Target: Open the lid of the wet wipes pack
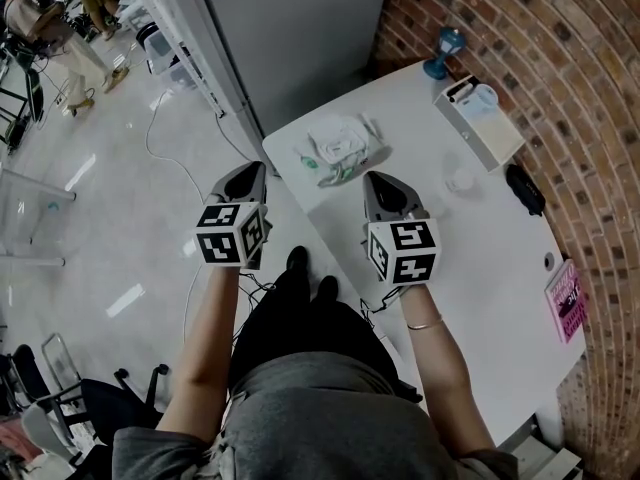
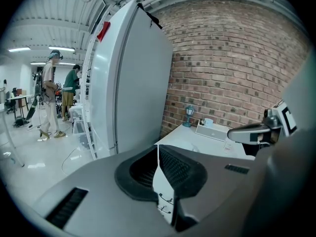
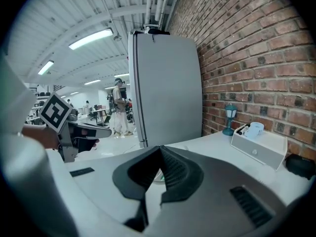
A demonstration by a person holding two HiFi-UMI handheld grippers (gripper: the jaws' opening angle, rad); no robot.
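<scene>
The wet wipes pack (image 1: 338, 148), white with green print and crumpled, lies on the white table (image 1: 480, 258) near its far left corner, its lid down. My right gripper (image 1: 377, 180) is shut and empty above the table, just short of the pack's right end. My left gripper (image 1: 254, 171) is also shut and empty, hanging over the floor left of the table edge, level with the pack. In the right gripper view the shut jaws (image 3: 159, 149) hide most of the pack. The left gripper view looks past its shut jaws (image 2: 158, 148) to the table corner and the right gripper (image 2: 249, 132).
A white box (image 1: 480, 120) holding a cup stands at the back right by the brick wall, with a blue lamp (image 1: 443, 53) behind it. A black object (image 1: 525, 189) and a pink book (image 1: 567, 300) lie along the right edge. A tall white cabinet (image 1: 300, 38) stands behind the table.
</scene>
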